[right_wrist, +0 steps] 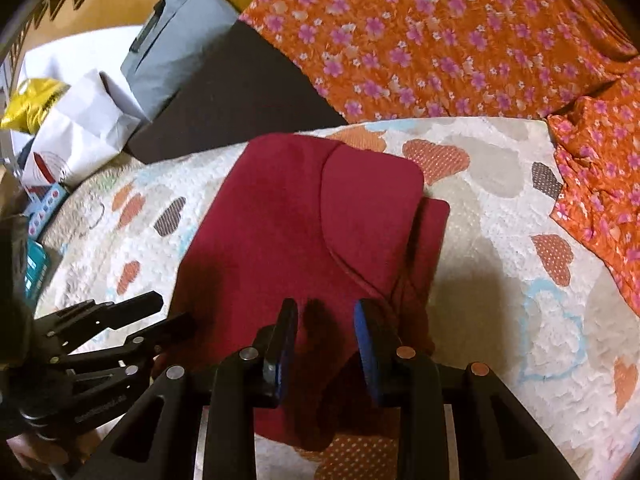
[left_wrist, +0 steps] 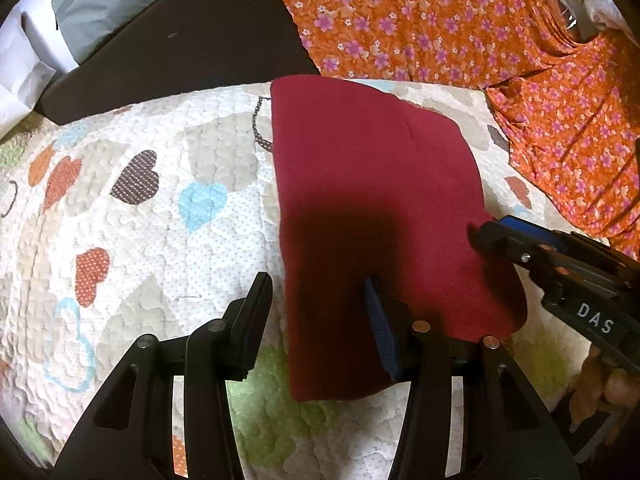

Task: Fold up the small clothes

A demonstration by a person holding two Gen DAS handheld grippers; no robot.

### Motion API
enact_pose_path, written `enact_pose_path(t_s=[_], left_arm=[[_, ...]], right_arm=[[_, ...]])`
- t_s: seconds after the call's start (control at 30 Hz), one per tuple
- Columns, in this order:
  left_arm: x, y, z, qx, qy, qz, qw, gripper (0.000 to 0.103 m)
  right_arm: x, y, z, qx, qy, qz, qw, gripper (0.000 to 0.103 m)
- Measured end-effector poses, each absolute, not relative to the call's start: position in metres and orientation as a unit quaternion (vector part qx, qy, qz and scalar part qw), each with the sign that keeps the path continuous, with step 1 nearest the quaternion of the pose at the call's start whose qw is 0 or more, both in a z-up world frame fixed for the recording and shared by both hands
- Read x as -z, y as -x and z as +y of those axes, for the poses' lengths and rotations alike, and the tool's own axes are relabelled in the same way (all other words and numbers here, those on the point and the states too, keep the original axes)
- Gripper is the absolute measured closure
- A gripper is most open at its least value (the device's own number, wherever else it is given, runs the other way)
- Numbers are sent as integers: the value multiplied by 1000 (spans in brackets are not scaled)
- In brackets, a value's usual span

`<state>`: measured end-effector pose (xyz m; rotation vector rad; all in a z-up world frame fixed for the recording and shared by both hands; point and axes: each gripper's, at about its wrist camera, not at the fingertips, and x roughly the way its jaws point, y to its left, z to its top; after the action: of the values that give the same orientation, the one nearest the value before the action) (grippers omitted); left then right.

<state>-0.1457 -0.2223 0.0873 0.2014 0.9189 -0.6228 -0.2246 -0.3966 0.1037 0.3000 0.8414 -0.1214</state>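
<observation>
A dark red cloth [left_wrist: 372, 184] lies folded on the heart-patterned quilt [left_wrist: 132, 216]. My left gripper [left_wrist: 318, 296] is open over the cloth's near left edge, one finger off the cloth, one above it. My right gripper [left_wrist: 478, 232] shows in the left wrist view at the cloth's right edge. In the right wrist view the red cloth [right_wrist: 304, 216] shows a folded flap on top, and my right gripper [right_wrist: 326, 320] is open just above its near end, holding nothing. The left gripper [right_wrist: 168, 316] is open at the cloth's left edge there.
An orange flowered fabric [left_wrist: 460, 28] lies bunched behind and to the right of the quilt. A dark flat panel [left_wrist: 180, 44], a grey bag [right_wrist: 176, 36] and white paper bags [right_wrist: 80, 128] sit at the back left.
</observation>
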Motion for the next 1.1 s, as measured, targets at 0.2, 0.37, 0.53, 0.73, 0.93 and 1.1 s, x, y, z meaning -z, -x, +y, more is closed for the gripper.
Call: enact_pose_path(t_s=[0.2,0.37,0.53,0.73,0.93,1.1], left_arm=[[-95,140,-214,294,-72,435,848,56],[-96,136,-214,302,-56,440,844,56],[-94,133,-222,307,-58,443,840,56],[-90,130,-234,312,-63,444,838,56],[-87,131,-243,320,-72,436,838,40],[-78,131,-252,315,-76,436,839,34]], right_arm=[[-109,227,-405,75,-169,399,898,69],[-106,225,-419,88,-191,400,892,67],[-101,216,-429,89,-205,402,888,67],[-93,190,-450,93,-232,401,882,66],[-96,159,-450,71,-179,399,897,94],[-98,152,-444,93,-128,409,899,94]])
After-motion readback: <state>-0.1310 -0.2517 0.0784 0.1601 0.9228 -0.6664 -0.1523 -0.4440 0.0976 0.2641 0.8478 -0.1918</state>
